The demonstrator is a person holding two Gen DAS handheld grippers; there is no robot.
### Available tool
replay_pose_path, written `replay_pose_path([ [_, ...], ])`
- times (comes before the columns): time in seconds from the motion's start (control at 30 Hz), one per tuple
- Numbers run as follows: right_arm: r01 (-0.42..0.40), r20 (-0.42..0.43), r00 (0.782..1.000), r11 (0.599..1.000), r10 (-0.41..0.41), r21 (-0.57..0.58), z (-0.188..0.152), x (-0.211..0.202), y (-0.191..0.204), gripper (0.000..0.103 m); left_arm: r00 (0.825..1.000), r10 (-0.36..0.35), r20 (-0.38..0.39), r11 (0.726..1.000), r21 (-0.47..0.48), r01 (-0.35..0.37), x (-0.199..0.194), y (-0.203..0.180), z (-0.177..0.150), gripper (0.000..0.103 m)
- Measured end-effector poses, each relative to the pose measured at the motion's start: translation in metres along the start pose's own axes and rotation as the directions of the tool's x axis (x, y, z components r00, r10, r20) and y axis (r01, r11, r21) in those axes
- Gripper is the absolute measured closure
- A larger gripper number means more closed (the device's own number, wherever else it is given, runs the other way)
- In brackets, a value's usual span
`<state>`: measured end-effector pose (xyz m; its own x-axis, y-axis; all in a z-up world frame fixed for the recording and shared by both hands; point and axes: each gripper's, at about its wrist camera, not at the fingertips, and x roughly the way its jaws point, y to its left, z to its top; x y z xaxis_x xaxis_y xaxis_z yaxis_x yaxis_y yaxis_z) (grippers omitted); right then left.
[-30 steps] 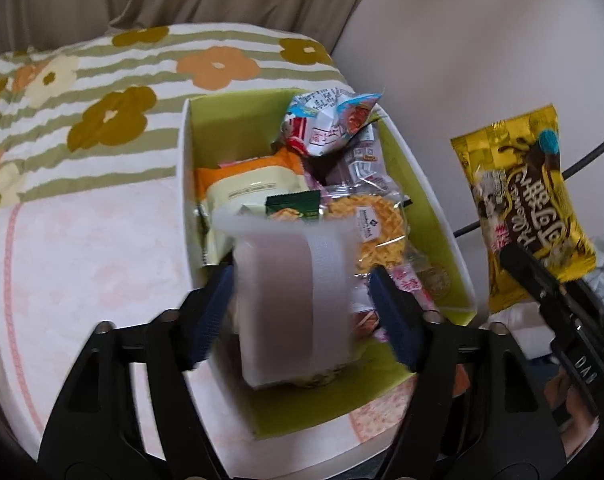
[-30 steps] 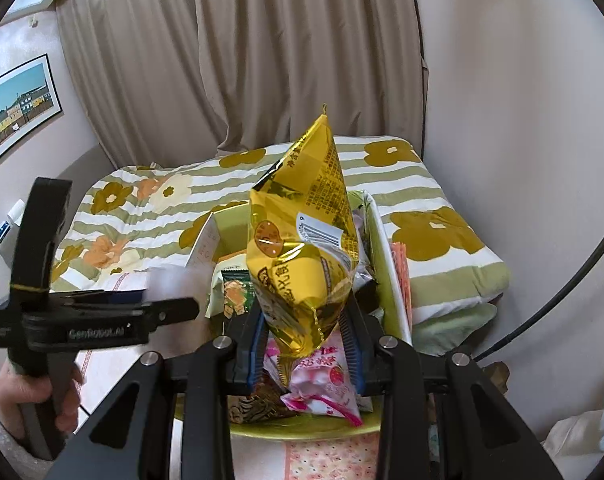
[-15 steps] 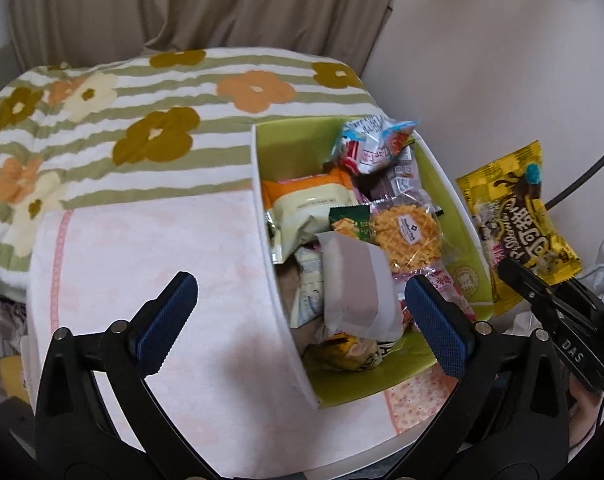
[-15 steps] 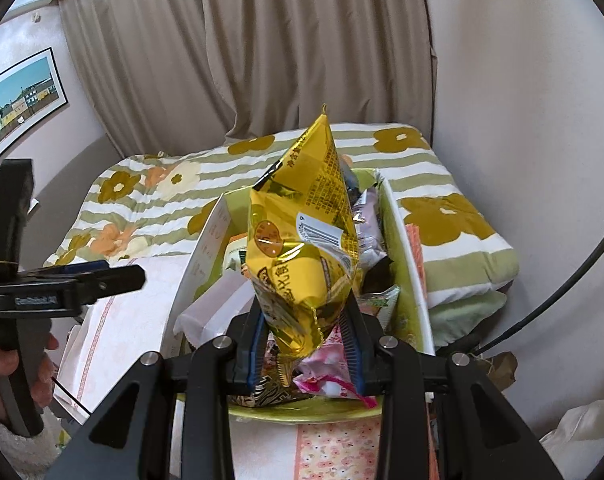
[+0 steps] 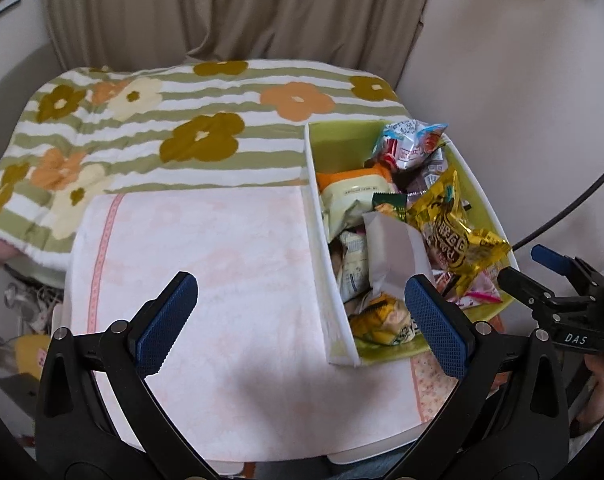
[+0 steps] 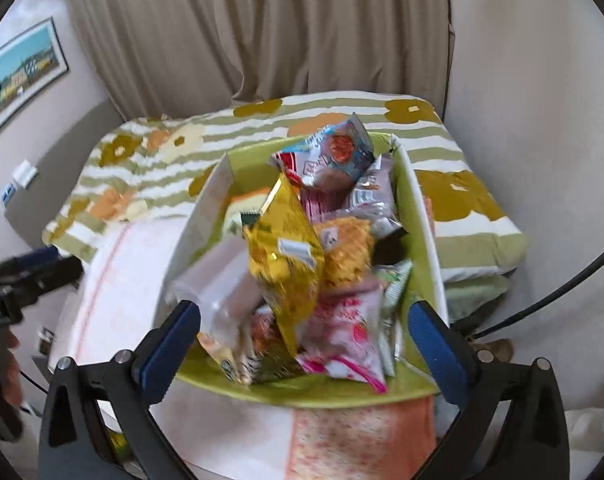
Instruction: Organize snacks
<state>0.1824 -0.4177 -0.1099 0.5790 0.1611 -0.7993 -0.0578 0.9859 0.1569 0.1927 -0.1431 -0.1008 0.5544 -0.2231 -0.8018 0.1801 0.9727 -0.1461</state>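
Your right wrist view is motion-blurred: the gold snack bag (image 6: 290, 248) and the white packet (image 6: 222, 280) beside it smear, so their print cannot be read. Your left gripper (image 6: 26, 276) is cut off by that view's left edge, too blurred to judge its jaws. In your left wrist view, the white packet (image 5: 394, 256) covers snacks lower in the green bin (image 5: 484, 200), and what they are cannot be told. Your right gripper (image 5: 538, 276) is clipped at the right edge.
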Motion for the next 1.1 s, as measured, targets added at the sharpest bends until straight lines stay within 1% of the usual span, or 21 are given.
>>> replay_pose_path([
  [0.13, 0.000, 0.028, 1.000, 1.000, -0.001, 0.017, -0.004, -0.013, 0.005, 0.000, 1.000, 0.006, 0.031, 1.000, -0.004, -0.006, -0.017, 0.004, -0.011, 0.000],
  [0.2, 0.012, 0.069, 0.998, 1.000, -0.013, 0.014, -0.003, -0.031, 0.014, 0.000, 0.997, 0.015, 0.079, 1.000, -0.013, -0.014, -0.036, 0.007, -0.013, 0.000],
  [0.23, 0.015, 0.086, 0.996, 1.000, -0.016, 0.012, -0.002, -0.039, 0.019, 0.000, 0.993, 0.014, 0.119, 1.000, -0.021, -0.012, -0.051, 0.012, -0.014, 0.000],
  [0.3, 0.026, 0.134, 0.991, 1.000, -0.027, 0.013, 0.000, -0.063, 0.033, 0.000, 0.986, 0.010, 0.166, 1.000, -0.025, -0.006, -0.072, 0.017, -0.015, 0.000],
  [0.4, 0.026, 0.212, 0.977, 1.000, -0.029, 0.017, 0.001, -0.100, 0.054, 0.000, 0.971, 0.042, 0.234, 0.999, -0.006, -0.042, -0.112, 0.022, -0.021, 0.000],
  [0.5, 0.041, 0.285, 0.958, 0.999, -0.040, 0.002, -0.005, -0.138, 0.080, 0.000, 0.947, 0.078, 0.312, 0.995, 0.028, -0.091, -0.156, 0.024, -0.034, 0.000],
  [0.53, 0.052, 0.304, 0.952, 0.999, -0.048, -0.004, -0.010, -0.149, 0.088, 0.000, 0.936, 0.087, 0.341, 0.994, 0.036, -0.106, -0.172, 0.024, -0.041, 0.000],
  [0.63, 0.074, 0.350, 0.934, 0.997, -0.066, -0.009, -0.026, -0.175, 0.109, 0.000, 0.922, 0.088, 0.377, 0.992, 0.053, -0.117, -0.203, 0.026, -0.057, 0.000],
  [0.73, 0.087, 0.379, 0.922, 0.996, -0.079, -0.004, -0.043, -0.192, 0.124, 0.000, 0.910, 0.100, 0.402, 0.989, 0.059, -0.135, -0.224, 0.030, -0.075, 0.000],
  [0.93, 0.119, 0.406, 0.908, 0.993, -0.109, 0.000, -0.072, -0.205, 0.145, 0.000, 0.898, 0.085, 0.431, 0.992, 0.048, -0.117, -0.249, 0.040, -0.102, 0.000],
  [1.1, 0.127, 0.434, 0.894, 0.992, -0.115, 0.002, -0.078, -0.210, 0.154, 0.000, 0.887, 0.079, 0.455, 0.993, 0.039, -0.108, -0.262, 0.044, -0.117, 0.000],
])
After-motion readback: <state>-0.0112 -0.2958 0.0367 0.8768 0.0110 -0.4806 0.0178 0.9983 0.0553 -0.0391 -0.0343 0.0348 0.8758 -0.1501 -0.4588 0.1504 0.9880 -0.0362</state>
